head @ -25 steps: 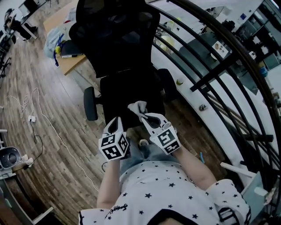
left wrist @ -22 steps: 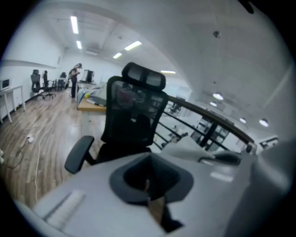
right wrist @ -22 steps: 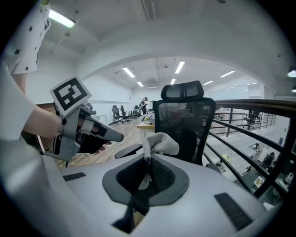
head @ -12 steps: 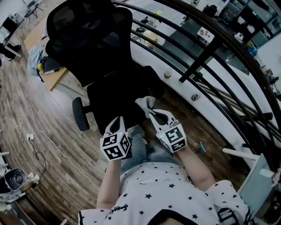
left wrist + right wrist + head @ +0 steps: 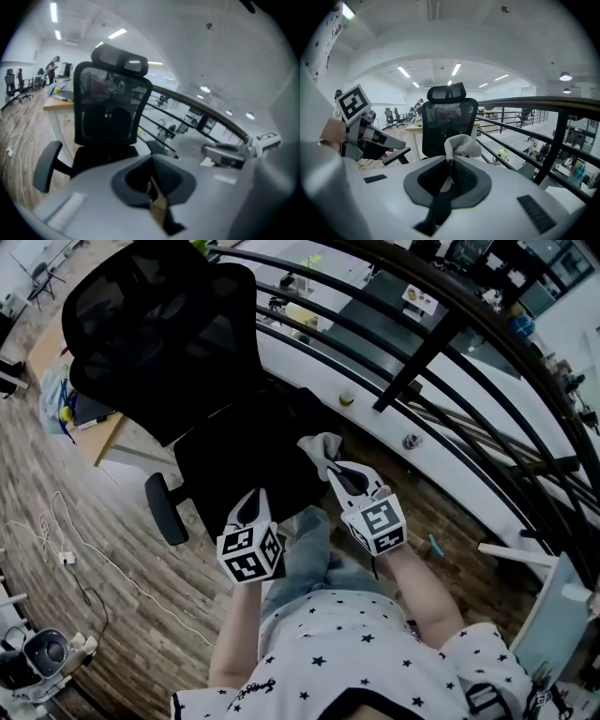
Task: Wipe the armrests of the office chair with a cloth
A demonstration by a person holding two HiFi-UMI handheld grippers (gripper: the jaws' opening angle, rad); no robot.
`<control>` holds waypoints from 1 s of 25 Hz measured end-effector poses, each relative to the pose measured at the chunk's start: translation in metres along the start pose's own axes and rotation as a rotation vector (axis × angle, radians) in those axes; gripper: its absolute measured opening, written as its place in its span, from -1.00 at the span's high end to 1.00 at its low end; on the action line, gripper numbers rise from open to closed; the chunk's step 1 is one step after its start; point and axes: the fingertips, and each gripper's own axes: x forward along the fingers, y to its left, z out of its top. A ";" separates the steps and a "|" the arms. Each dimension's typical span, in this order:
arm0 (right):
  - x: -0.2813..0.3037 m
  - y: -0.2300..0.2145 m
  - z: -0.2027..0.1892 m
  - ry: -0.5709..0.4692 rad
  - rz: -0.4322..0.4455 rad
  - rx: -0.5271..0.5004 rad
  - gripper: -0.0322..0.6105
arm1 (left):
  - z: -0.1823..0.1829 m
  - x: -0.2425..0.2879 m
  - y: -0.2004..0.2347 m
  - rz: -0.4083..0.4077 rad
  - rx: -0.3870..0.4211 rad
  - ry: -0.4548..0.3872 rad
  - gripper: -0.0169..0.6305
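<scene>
Cloth (image 5: pixel 323 447): small, pale grey, a nubbly weave, bunched into a soft knob. Your right gripper (image 5: pixel 337 472) has its jaws shut tight on the lower fold, and the loose tuft stands up past the tips. It hangs in the air over the front of the office chair (image 5: pixel 159 329), touching neither armrest.

Left gripper (image 5: pixel 251 508): jaws drawn together, with only a thin seam between them and nothing held. It is low, beside the right one.

Handling, as judged:
- The cloth looks light and limp, so it will crumple rather than push.
- The free wad beyond the tips is the wiping face. Your present hold near the base seems right, but too little cloth in the jaws could pull out under drag.
- Press the wad flat onto the pad.

Armrests: the near one (image 5: pixel 166 507) is a long, black, matte pad with rounded ends on a dark stalk. The far one (image 5: pixel 157 147) is partly masked, close to the black metal railing (image 5: pixel 422 343). The pads look firm and smooth.

The chair's back is black mesh and its seat is dark. It stands on a wood-plank floor (image 5: pixel 103 549) and is likely to swivel under a sideways push.
</scene>
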 end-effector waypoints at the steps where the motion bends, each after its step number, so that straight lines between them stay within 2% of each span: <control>1: 0.004 -0.006 0.002 0.000 -0.007 0.001 0.82 | 0.002 0.005 0.002 0.000 -0.001 0.002 0.93; 9: 0.047 -0.055 0.004 0.026 -0.040 -0.006 0.81 | 0.010 0.050 0.019 0.015 -0.022 0.036 0.93; 25: 0.151 -0.128 -0.016 0.111 -0.027 -0.062 0.81 | 0.010 0.133 0.031 0.011 -0.068 0.107 0.93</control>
